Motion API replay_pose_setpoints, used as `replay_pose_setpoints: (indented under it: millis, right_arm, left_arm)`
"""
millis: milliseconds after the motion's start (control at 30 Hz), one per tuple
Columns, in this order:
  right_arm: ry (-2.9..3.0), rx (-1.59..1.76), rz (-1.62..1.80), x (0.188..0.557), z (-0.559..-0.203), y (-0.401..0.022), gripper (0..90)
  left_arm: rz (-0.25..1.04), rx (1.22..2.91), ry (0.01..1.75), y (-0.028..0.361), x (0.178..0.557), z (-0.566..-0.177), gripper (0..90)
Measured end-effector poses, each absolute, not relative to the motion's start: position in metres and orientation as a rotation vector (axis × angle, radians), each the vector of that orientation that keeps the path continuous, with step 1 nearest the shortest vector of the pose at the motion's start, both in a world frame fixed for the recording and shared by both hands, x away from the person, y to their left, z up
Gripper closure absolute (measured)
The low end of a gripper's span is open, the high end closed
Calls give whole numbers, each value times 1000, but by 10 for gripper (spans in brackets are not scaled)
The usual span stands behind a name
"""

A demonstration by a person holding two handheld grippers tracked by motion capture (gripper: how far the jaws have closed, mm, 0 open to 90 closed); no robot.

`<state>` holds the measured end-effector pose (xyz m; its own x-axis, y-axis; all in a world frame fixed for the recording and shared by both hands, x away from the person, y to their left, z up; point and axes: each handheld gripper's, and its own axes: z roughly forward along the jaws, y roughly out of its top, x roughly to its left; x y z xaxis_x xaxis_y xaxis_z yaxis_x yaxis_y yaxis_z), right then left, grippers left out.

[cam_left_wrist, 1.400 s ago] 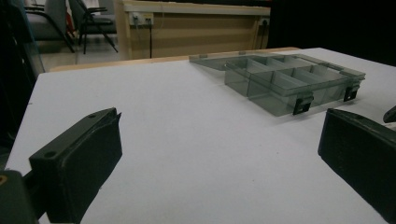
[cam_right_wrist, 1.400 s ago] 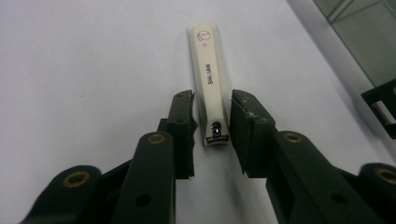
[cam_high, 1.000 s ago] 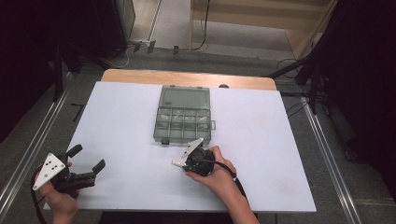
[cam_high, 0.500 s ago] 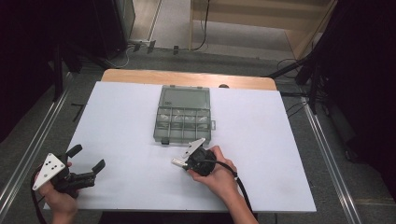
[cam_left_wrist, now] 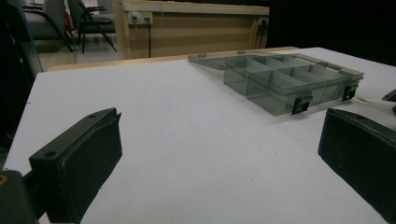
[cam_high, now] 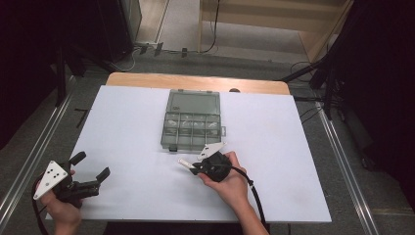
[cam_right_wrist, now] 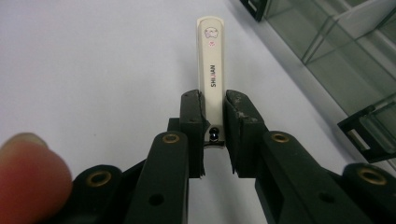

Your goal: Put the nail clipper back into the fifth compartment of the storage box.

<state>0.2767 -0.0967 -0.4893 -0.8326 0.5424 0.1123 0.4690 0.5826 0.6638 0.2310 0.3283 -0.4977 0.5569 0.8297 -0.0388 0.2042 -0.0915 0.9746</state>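
Seen from above, a person is working at a white table (cam_high: 147, 122) with a handheld gripper in each hand. The right gripper (cam_high: 192, 167) is clasping a slim white nail clipper (cam_high: 186, 163), which is sticking out toward the left just in front of a clear plastic organizer box (cam_high: 191, 122), near its front left corner and apart from it. The box is lying open at the table's middle, its lid folded flat behind it, apparently ready to receive the clipper. The left gripper (cam_high: 93, 169) is idling near the table's left front corner, well apart from the box, jaws spread and holding nothing.

In the left gripper view, the two black jaws are standing wide apart over bare tabletop, looking across at the box (cam_left_wrist: 289, 81) with its divided compartments and two dark latches on the near wall; the gripper seems to be waiting out of the way.

In the right gripper view, the jaws are pinching the nail clipper (cam_right_wrist: 211, 60) by its hinge end, so that its long printed lever is pointing forward just above the table. The grip at one end is leaving the rest free, probably for lowering it into a compartment of the box (cam_right_wrist: 345, 60) at the upper right. A fingertip (cam_right_wrist: 28, 182) is showing at the lower left
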Motion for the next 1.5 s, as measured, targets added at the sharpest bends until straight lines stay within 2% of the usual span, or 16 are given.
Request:
replay_pose_setpoints:
  millis: [1500]
  right_arm:
    - [2499,937,1466,312,-469,-80,795]
  left_arm:
    - [656,1601,894,330,231,-498,0]
